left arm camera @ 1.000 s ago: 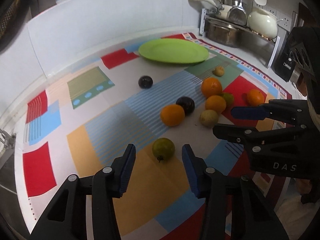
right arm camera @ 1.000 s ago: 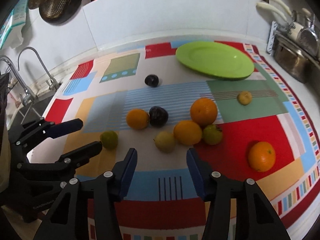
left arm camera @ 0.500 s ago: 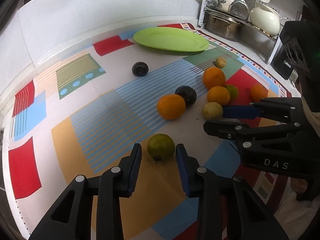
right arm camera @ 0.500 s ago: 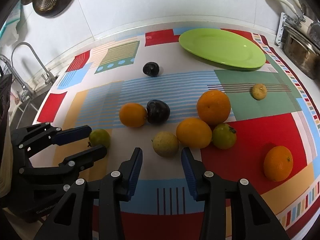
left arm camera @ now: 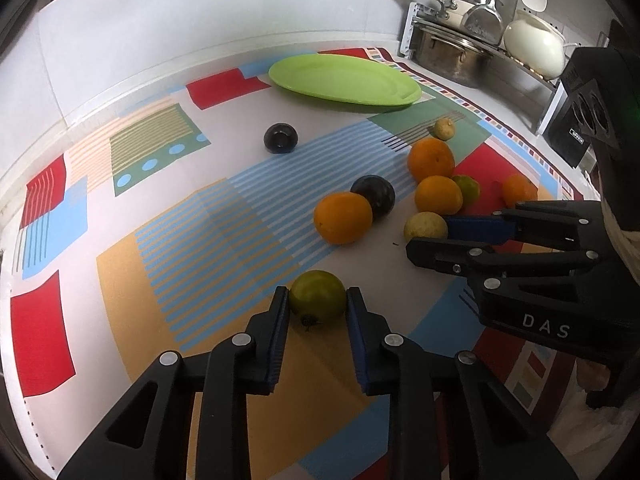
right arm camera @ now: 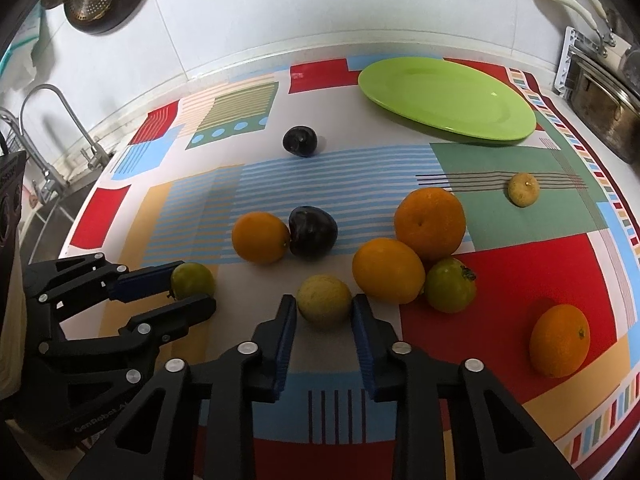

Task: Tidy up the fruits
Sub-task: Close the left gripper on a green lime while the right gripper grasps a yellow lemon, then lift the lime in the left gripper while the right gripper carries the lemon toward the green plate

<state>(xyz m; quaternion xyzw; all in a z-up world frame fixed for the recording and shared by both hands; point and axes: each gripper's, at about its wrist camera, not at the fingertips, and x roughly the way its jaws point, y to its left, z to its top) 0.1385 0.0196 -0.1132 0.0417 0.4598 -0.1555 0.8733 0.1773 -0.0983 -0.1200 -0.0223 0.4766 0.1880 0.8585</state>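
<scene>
My left gripper [left arm camera: 317,300] is shut on a green fruit [left arm camera: 317,295] that rests on the patterned cloth; it also shows in the right wrist view [right arm camera: 192,280]. My right gripper [right arm camera: 324,307] is shut on a pale yellow fruit [right arm camera: 324,300], also on the cloth; that fruit shows in the left wrist view [left arm camera: 425,227]. Several oranges, such as one [right arm camera: 261,237] and another [right arm camera: 429,223], two dark plums [right arm camera: 313,231] [right arm camera: 300,141], a second green fruit [right arm camera: 450,285] and a small yellow fruit [right arm camera: 523,189] lie loose. An empty green plate [right arm camera: 446,98] sits at the back.
A sink and tap [right arm camera: 52,128] lie left of the cloth. A dish rack with a steel pot [left arm camera: 452,56] and a white teapot [left arm camera: 534,42] stands at the back right. A lone orange [right arm camera: 559,340] lies near the cloth's right edge.
Both grippers moved forward and closed: the left one onto the green fruit, the right one onto the pale yellow fruit. The fruits have stayed on the cloth.
</scene>
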